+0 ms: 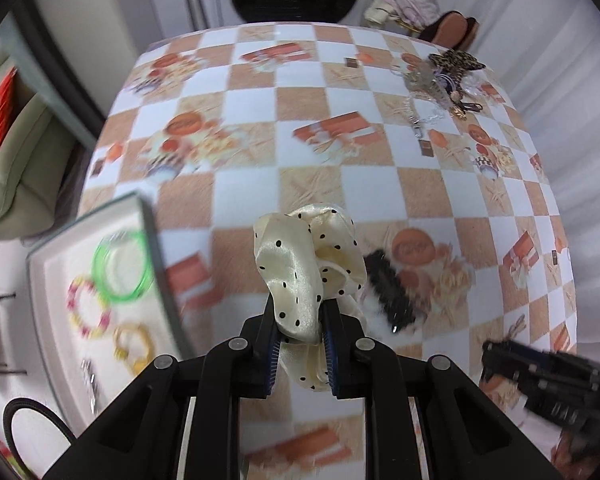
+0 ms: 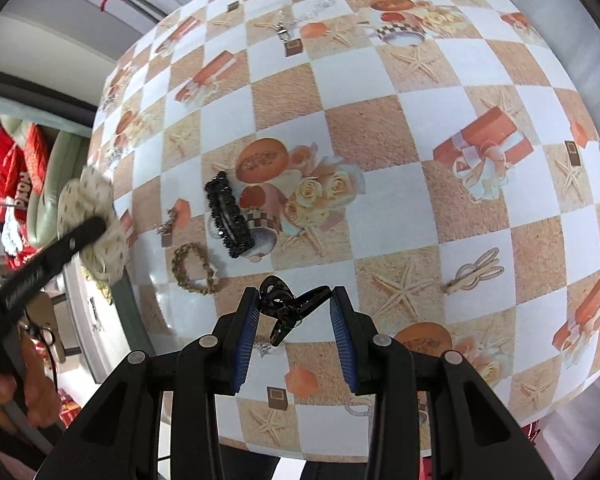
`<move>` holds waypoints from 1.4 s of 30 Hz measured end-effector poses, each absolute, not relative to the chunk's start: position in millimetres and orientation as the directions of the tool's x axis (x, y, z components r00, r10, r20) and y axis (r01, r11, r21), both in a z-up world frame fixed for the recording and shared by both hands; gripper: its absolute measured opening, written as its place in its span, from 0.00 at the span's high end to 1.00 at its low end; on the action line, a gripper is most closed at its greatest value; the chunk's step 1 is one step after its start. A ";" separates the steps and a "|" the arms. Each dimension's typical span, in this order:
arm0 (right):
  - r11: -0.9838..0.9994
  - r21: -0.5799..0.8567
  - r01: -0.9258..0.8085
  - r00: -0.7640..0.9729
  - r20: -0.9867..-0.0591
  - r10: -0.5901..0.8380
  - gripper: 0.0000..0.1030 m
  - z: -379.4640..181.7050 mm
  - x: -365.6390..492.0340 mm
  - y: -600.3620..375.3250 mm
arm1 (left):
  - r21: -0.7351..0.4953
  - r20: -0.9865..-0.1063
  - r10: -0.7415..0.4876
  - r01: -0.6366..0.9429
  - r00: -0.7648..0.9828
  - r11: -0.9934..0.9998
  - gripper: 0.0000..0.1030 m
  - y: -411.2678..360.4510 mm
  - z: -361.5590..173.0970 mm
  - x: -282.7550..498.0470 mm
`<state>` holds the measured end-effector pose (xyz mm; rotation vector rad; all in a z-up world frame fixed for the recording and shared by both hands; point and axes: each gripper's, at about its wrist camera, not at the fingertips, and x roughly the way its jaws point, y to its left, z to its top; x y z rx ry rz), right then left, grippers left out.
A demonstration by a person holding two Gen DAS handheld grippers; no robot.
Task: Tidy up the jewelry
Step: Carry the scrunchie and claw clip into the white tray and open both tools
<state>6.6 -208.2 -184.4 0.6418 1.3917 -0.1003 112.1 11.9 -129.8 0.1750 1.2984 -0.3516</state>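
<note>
Checkered tablecloth (image 2: 380, 208) | left tongs (image 1: 300, 320) clamp scrunchie (image 1: 304, 264) | right tongs (image 2: 294, 316) spread around claw clip (image 2: 288, 308)

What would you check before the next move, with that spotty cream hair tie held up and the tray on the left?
1. Left gripper shut on the cream polka-dot satin scrunchie: ok.
2. Scrunchie lifted off the checkered tablecloth: ok.
3. Grey tray has bare floor beside the green bangle: ok.
4. Right gripper holds the black claw clip: not ok, jaws open around it.
5. Black beaded barrette outside the scrunchie's path: cannot tell.
</note>
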 end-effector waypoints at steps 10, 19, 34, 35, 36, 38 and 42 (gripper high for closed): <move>0.853 0.365 0.373 0.218 -0.928 0.302 0.62 -166.7 13.1 -185.5 | -0.070 -0.968 -0.127 0.253 0.217 0.965 0.77 84.7 -119.3 72.3; 0.861 0.364 0.355 0.226 -0.927 0.299 0.62 -157.9 19.4 -128.1 | -0.077 -0.971 -0.123 0.218 0.205 0.973 0.77 154.9 -123.9 58.6; 0.895 0.383 0.229 0.190 -0.919 0.345 0.62 -156.1 27.9 6.0 | -0.086 -0.984 -0.115 0.206 0.135 0.975 0.77 255.2 -162.0 36.3; 0.897 0.385 0.216 0.181 -0.919 0.351 0.62 -157.9 29.6 15.3 | -0.081 -0.985 -0.111 0.212 0.134 0.974 0.77 257.7 -164.5 34.7; 0.900 0.386 0.202 0.171 -0.919 0.356 0.62 -160.0 31.7 23.6 | -0.077 -0.985 -0.107 0.217 0.132 0.973 0.77 260.3 -167.4 33.3; 0.904 0.386 0.183 0.153 -0.920 0.361 0.62 -163.9 34.7 36.0 | -0.076 -0.986 -0.107 0.220 0.131 0.973 0.77 263.8 -172.2 32.1; 0.909 0.384 0.163 0.103 -0.923 0.371 0.62 -176.7 39.8 55.3 | -0.067 -0.987 -0.099 0.234 0.125 0.970 0.77 264.7 -183.4 30.6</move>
